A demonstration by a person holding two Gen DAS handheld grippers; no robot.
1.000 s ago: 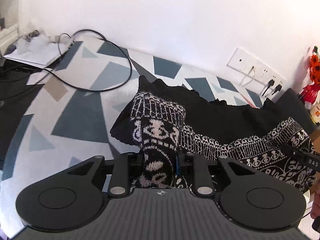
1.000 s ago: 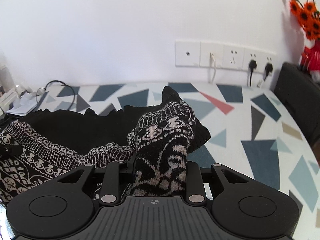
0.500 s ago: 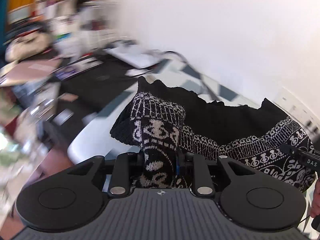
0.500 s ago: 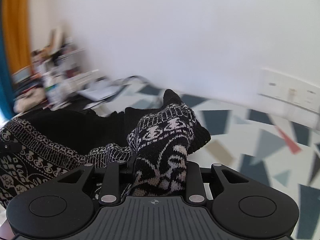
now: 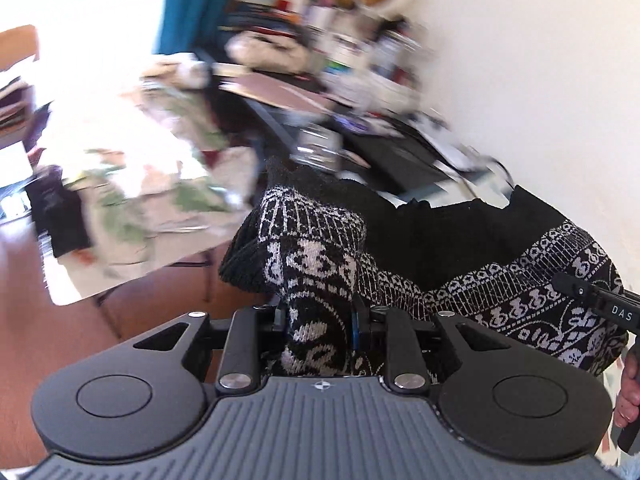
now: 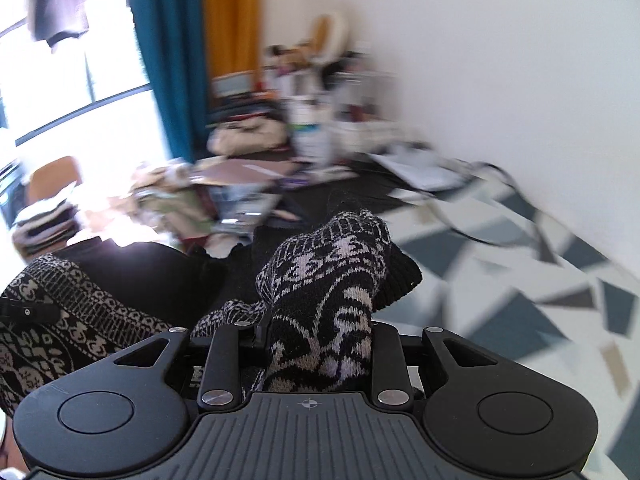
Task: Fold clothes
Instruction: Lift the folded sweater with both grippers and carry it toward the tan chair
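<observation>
Left gripper (image 5: pixel 320 320): jaws clamped on a bunched corner of the sweater (image 5: pixel 316 264); knit fills the gap between the pads and bulges above them.
Right gripper (image 6: pixel 316 336): jaws clamped on another bunched corner of the same sweater (image 6: pixel 332 276); knit folds over ahead of the pads.
Sweater, left view: black-and-white patterned band runs from the clamp to the right; plain black panel lies beyond it, spanning toward the other tool.
Sweater, right view: band runs from the clamp to the left; black panel beyond it. The cloth hangs stretched between the two clamps.
Left view only: tip of the right tool, marked "DAS" (image 5: pixel 622 314), at the right edge beside the sweater; a hand (image 5: pixel 630 388) below it; brown floor (image 5: pixel 120 312) left of the clamp; a table with blurred cloth (image 5: pixel 140 208) ahead left.
Right view only: tabletop with grey and blue triangles (image 6: pixel 520 304) ahead right of the clamp; tip of the left tool (image 6: pixel 28 312) at the left edge; teal curtain (image 6: pixel 164 60) and yellow curtain (image 6: pixel 232 16) far ahead.
Both views: white wall (image 5: pixel 540 60) to the right; cluttered shelves (image 6: pixel 320 92) far ahead, blurred.
</observation>
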